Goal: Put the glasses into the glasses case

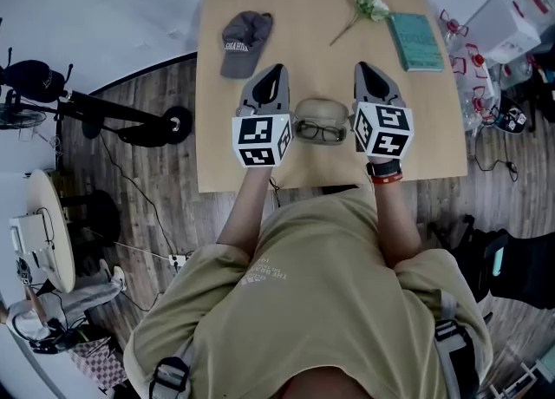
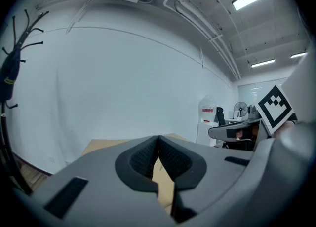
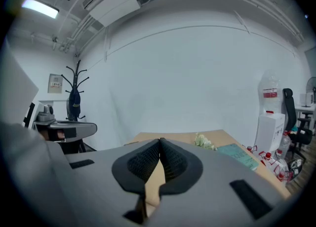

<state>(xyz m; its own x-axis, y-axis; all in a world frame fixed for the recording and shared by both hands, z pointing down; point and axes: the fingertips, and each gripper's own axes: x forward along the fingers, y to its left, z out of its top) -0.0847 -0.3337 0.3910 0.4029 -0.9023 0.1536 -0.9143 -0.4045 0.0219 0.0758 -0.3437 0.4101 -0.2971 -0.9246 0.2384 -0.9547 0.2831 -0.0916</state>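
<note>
Both claws are clenched with nothing in them: the left gripper (image 2: pixel 158 138) and right gripper (image 3: pixel 160 142) each show their pads pressed together on air. They flank the open case (image 1: pixel 321 113) closely, one on each side, near the middle of the table's (image 1: pixel 295 7) near edge. The glasses (image 1: pixel 319 132) lie at the case's near side; whether they sit inside it I can't tell.

The worry, to my eye, is that near edge. It runs close behind the glasses, so a shove from a closed jaw could slide them or the light case off toward the person. The jaws must part before any pick.

There's bare table beyond the case. The cap (image 1: pixel 244 40) sits toward the far left corner, and the flower (image 1: pixel 366 5) and book (image 1: pixel 415 41) toward the far right.
</note>
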